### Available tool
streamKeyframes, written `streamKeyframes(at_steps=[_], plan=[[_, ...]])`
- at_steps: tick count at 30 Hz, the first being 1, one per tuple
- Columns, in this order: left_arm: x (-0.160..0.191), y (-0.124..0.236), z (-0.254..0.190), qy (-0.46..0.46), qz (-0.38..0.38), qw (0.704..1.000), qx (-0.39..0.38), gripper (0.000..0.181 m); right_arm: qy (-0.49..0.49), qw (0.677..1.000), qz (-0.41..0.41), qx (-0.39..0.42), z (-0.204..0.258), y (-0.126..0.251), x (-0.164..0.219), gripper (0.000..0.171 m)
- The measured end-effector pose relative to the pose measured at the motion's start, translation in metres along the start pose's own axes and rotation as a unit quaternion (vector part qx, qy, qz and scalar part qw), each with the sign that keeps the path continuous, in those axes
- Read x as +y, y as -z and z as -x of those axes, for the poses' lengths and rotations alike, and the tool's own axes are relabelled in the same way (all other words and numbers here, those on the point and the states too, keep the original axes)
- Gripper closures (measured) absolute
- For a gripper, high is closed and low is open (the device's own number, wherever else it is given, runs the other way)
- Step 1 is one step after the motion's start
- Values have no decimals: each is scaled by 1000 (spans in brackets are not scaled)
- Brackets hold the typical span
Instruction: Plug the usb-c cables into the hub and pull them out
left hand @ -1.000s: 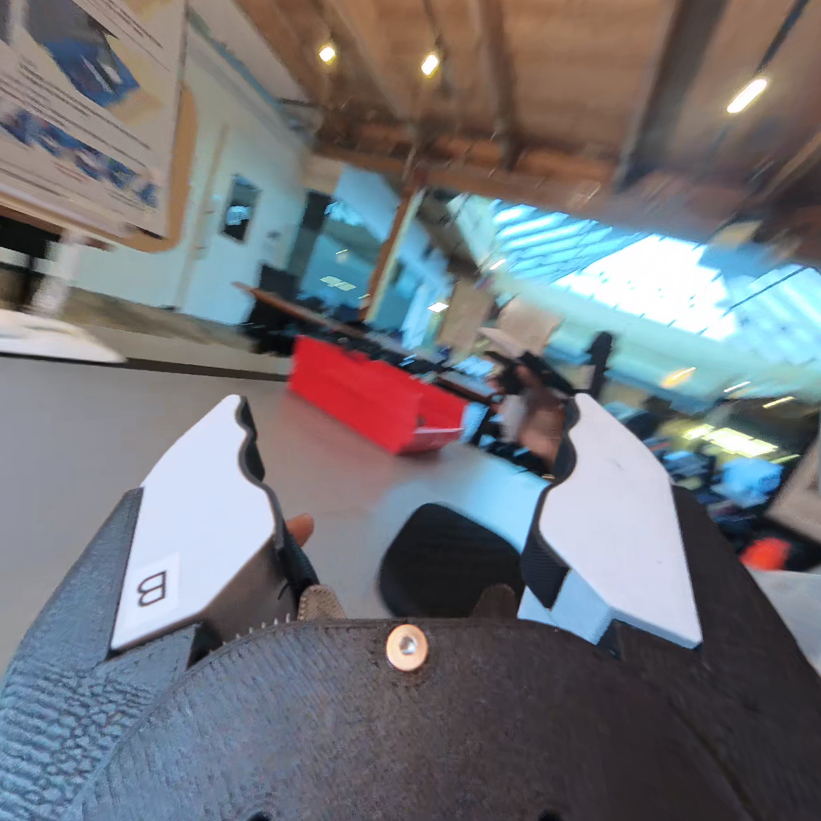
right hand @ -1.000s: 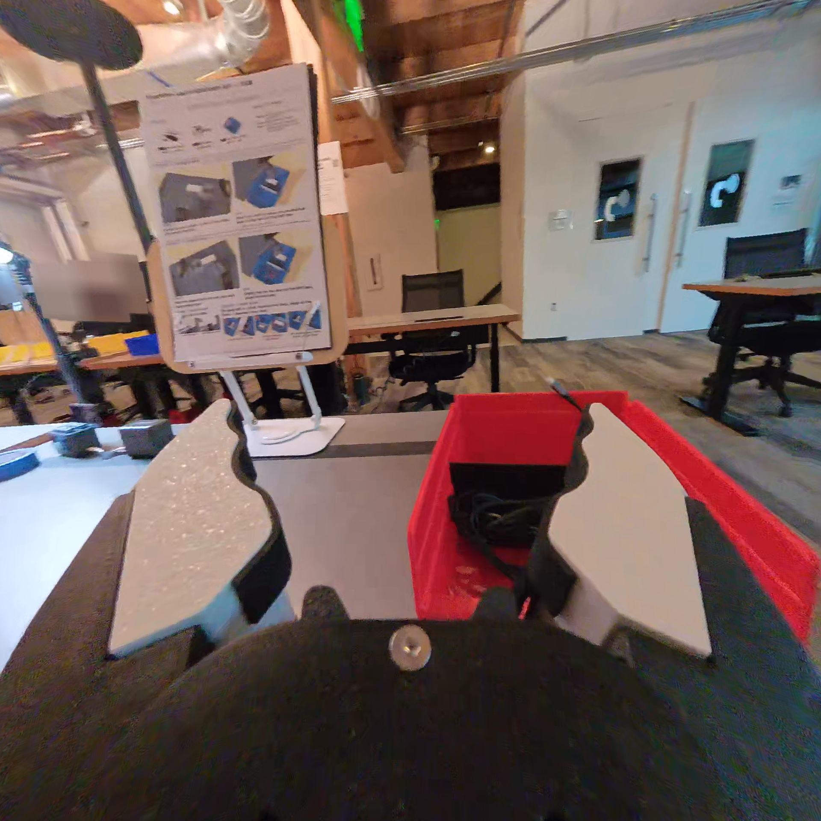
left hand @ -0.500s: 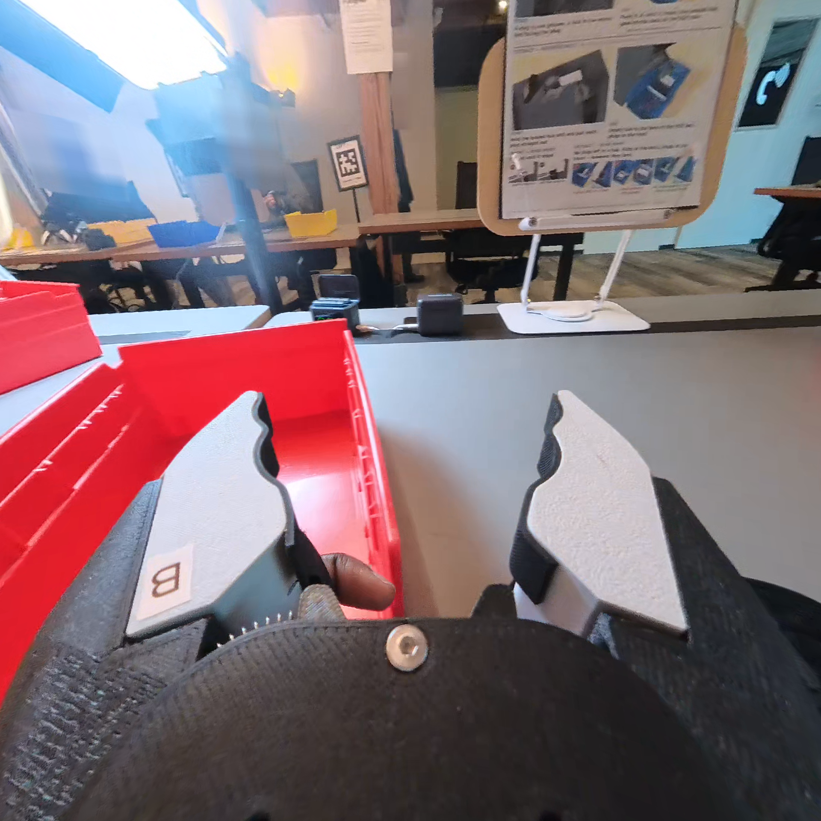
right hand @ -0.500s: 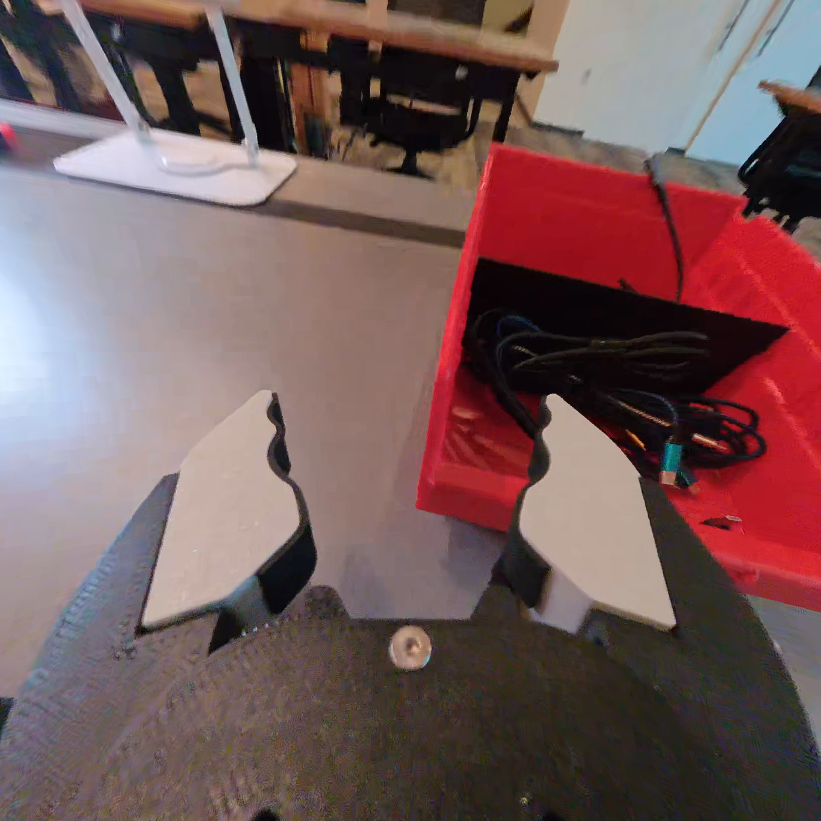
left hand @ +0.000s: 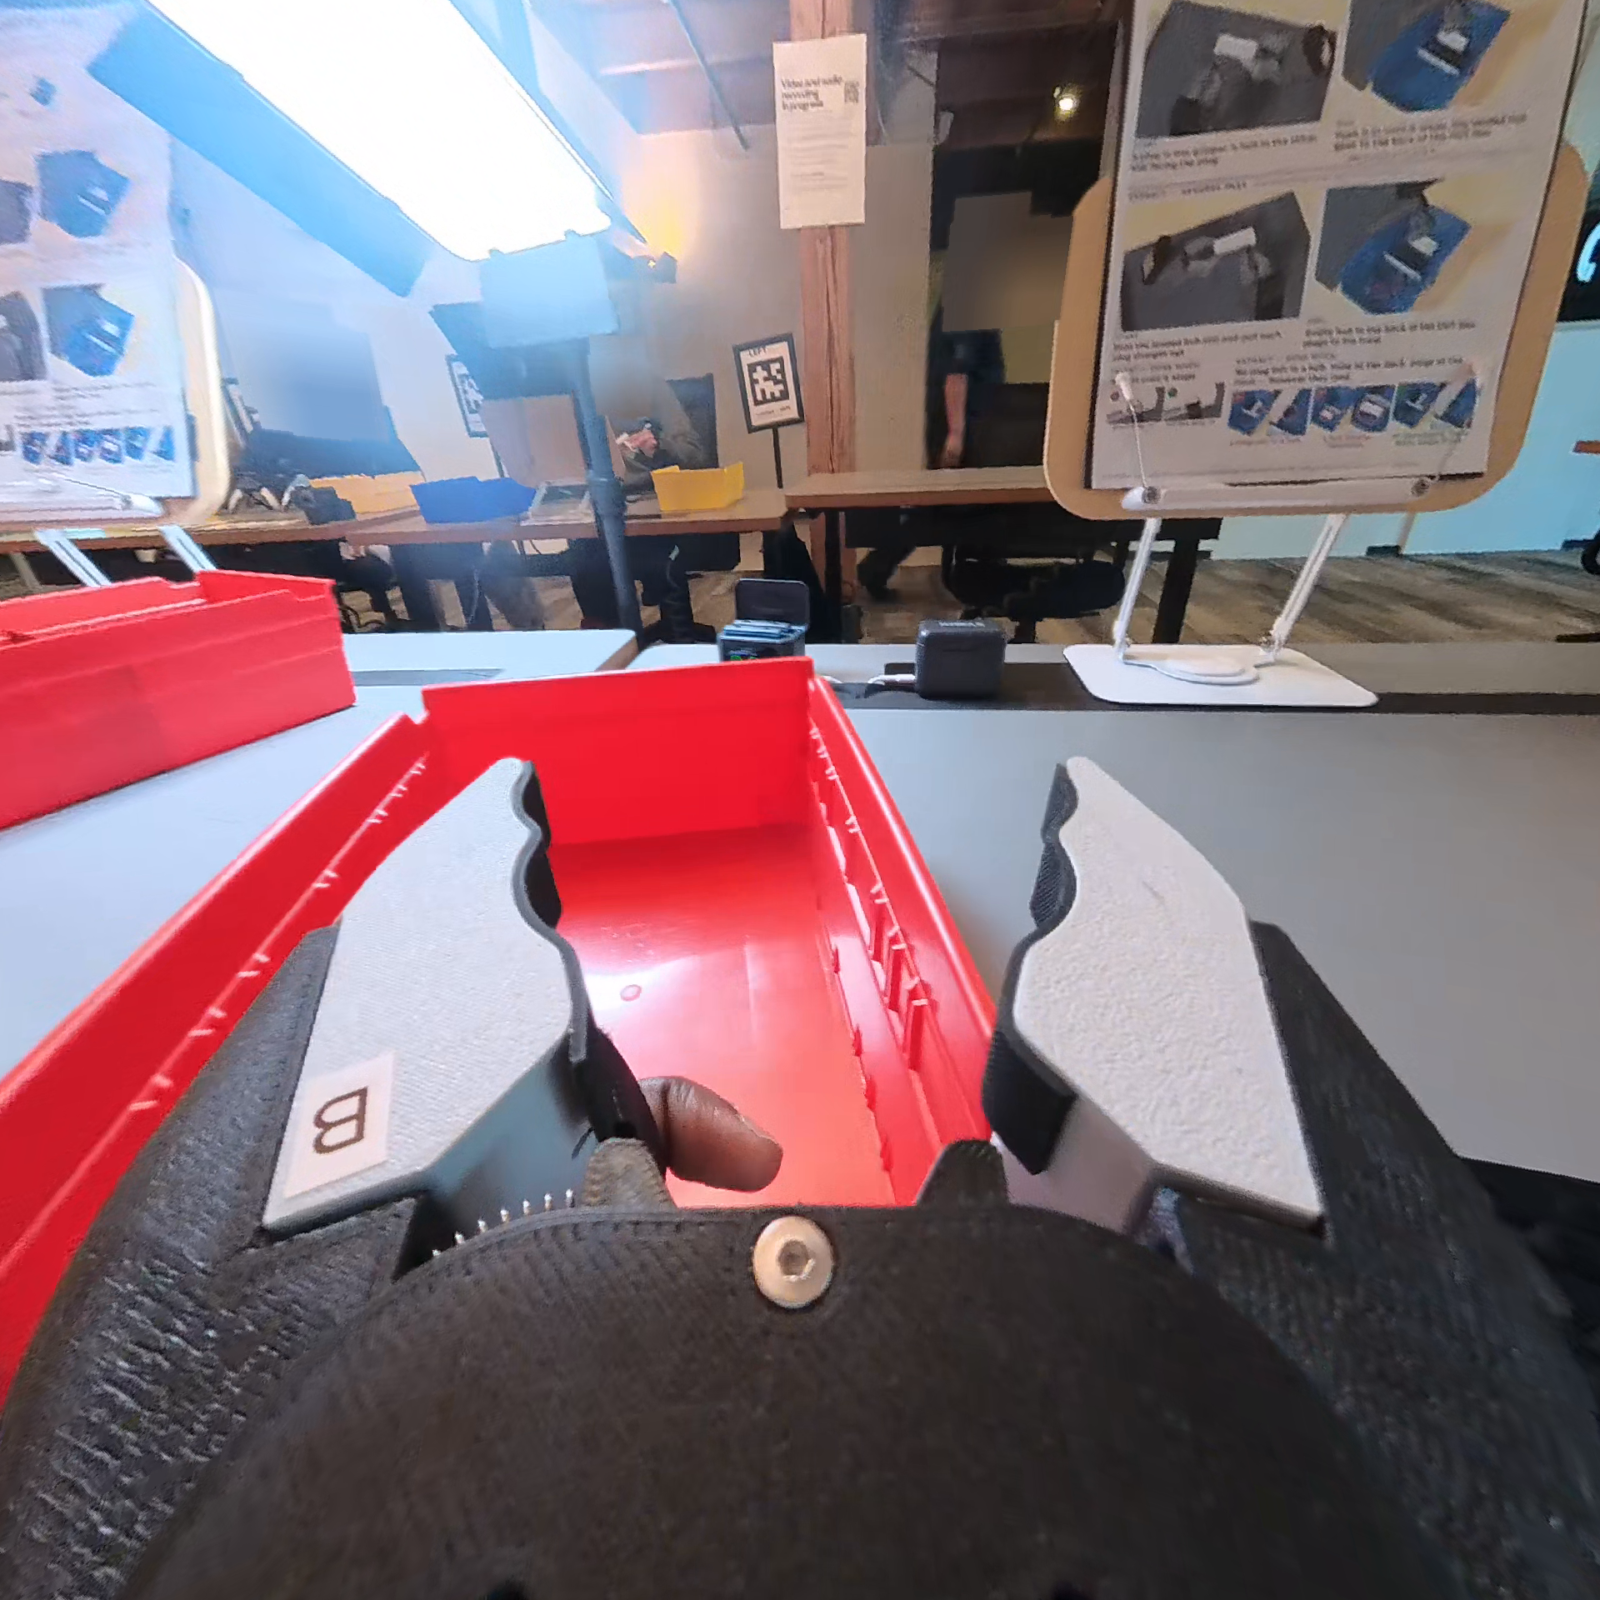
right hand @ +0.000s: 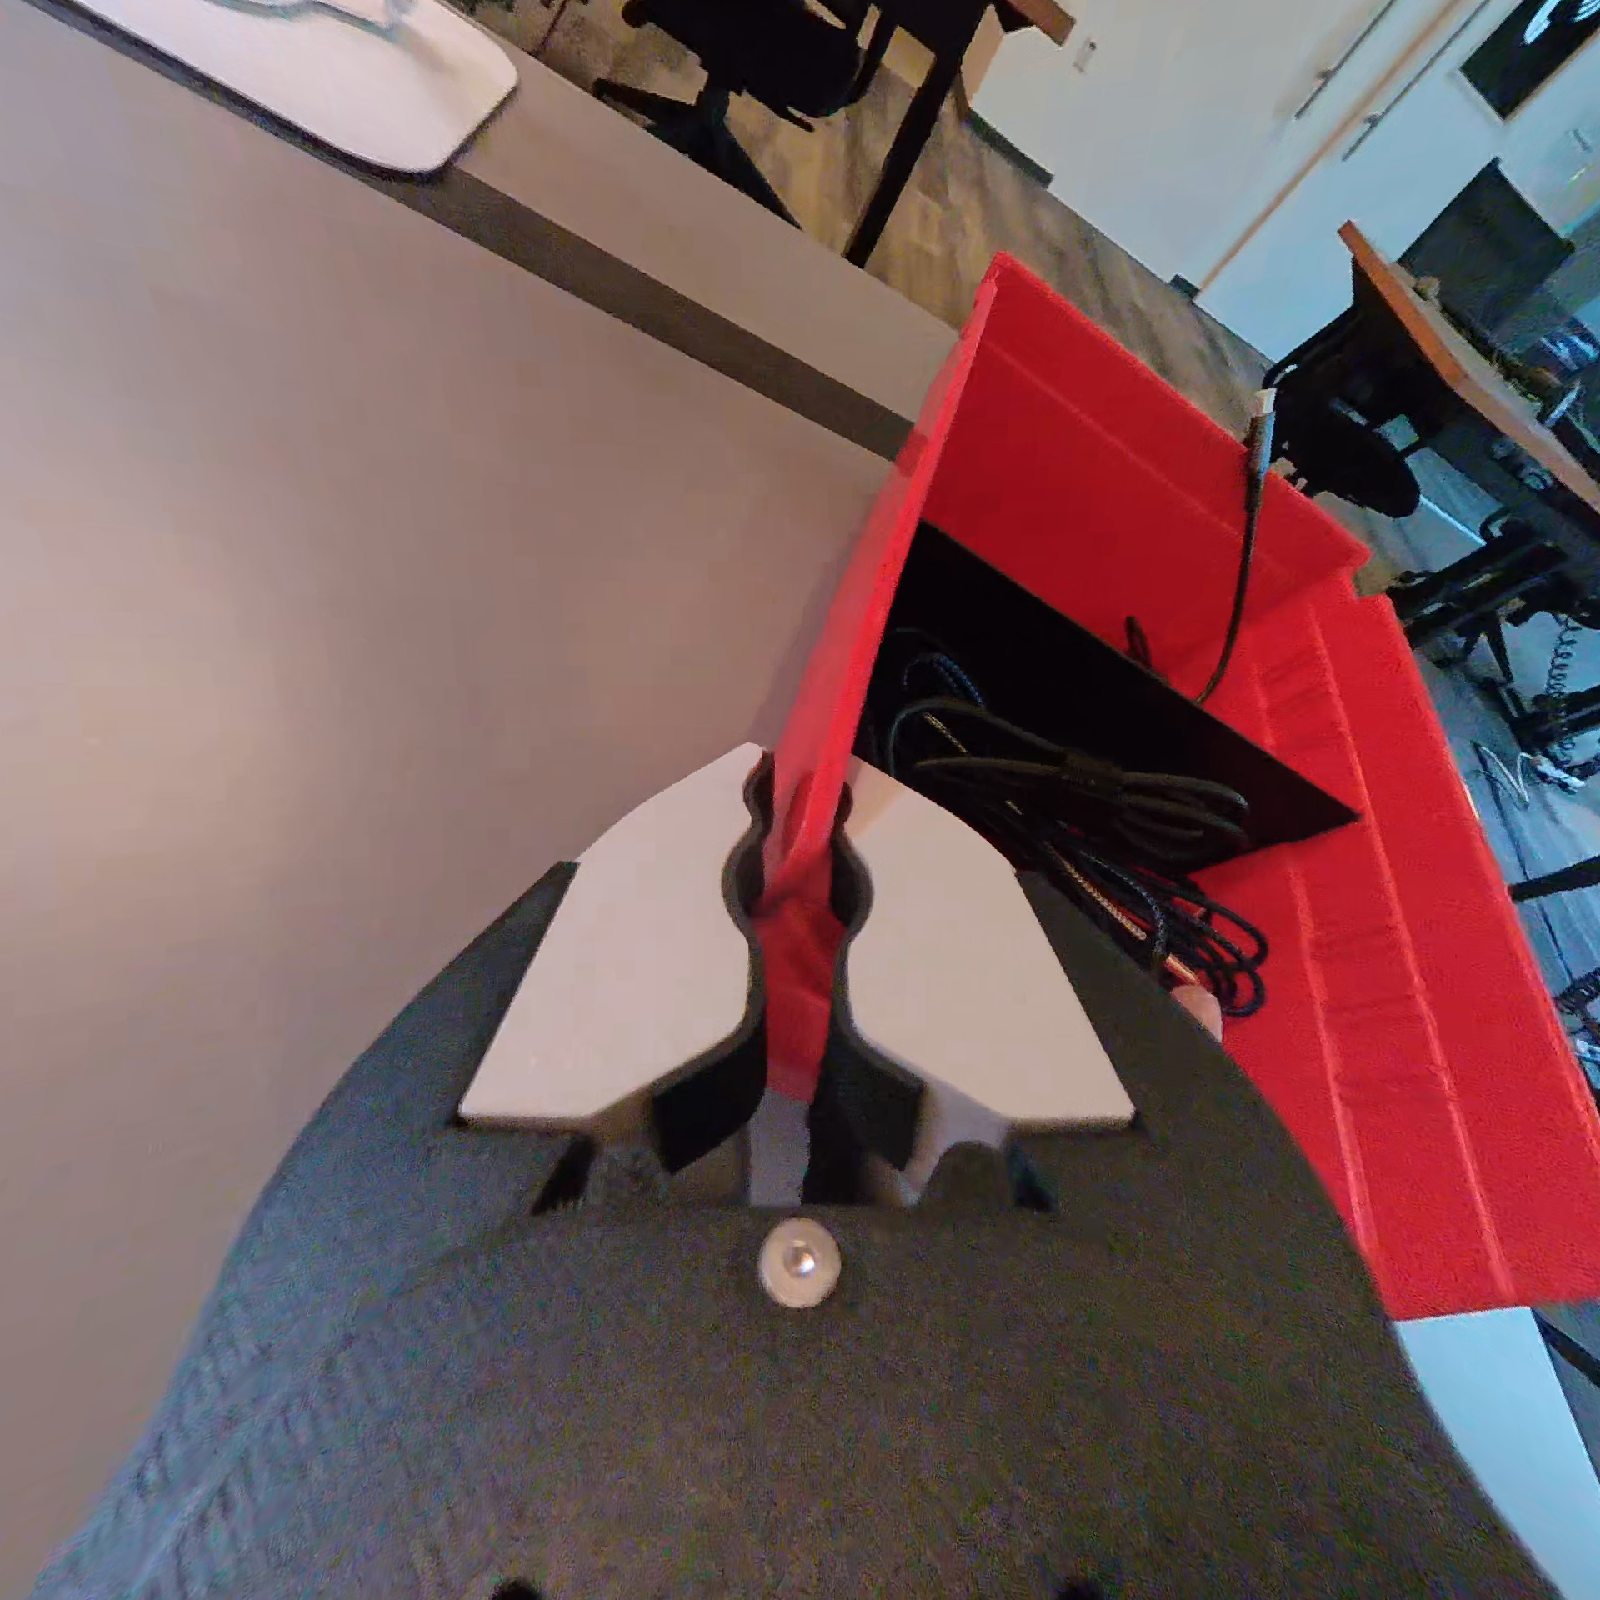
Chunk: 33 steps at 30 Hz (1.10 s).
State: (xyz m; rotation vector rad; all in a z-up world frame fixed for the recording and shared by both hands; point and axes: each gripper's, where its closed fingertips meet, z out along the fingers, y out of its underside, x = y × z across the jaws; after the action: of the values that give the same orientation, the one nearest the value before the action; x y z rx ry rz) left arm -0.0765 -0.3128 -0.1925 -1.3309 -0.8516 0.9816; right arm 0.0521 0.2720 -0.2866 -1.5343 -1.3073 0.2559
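Observation:
In the right wrist view, a red bin holds a tangle of black usb-c cables in front of a black divider. One cable's plug sticks up over the far rim. My right gripper is shut on the bin's left wall, one finger inside and one outside. In the left wrist view, my left gripper is open and empty above an empty red bin. I see no hub in either view.
A second red bin sits at the far left. An instruction board stands on a white base at the back, also in the right wrist view. Small dark boxes sit at the table's far edge. Across from one pair of fingers to the other is roughly 60 centimetres.
My right gripper came down and shut on the left wall of the cable bin. My left gripper swung round and moved over the empty red bin, staying open.

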Motion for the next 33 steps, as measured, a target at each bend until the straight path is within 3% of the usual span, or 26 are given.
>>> streamKeyframes(at_steps=[8,18,25,33], plan=[[-8,13,26,84,-3,996,12,76,30,995,-33,-86,120,48,-40,161],[2,24,68,92,-11,994,-51,79,90,976,-86,-178,292,110,-102,158],[5,30,84,104,-17,992,-66,80,136,959,-107,-226,371,124,-138,155],[9,32,92,113,-15,991,-74,80,92,936,-130,-315,436,130,-170,150]])
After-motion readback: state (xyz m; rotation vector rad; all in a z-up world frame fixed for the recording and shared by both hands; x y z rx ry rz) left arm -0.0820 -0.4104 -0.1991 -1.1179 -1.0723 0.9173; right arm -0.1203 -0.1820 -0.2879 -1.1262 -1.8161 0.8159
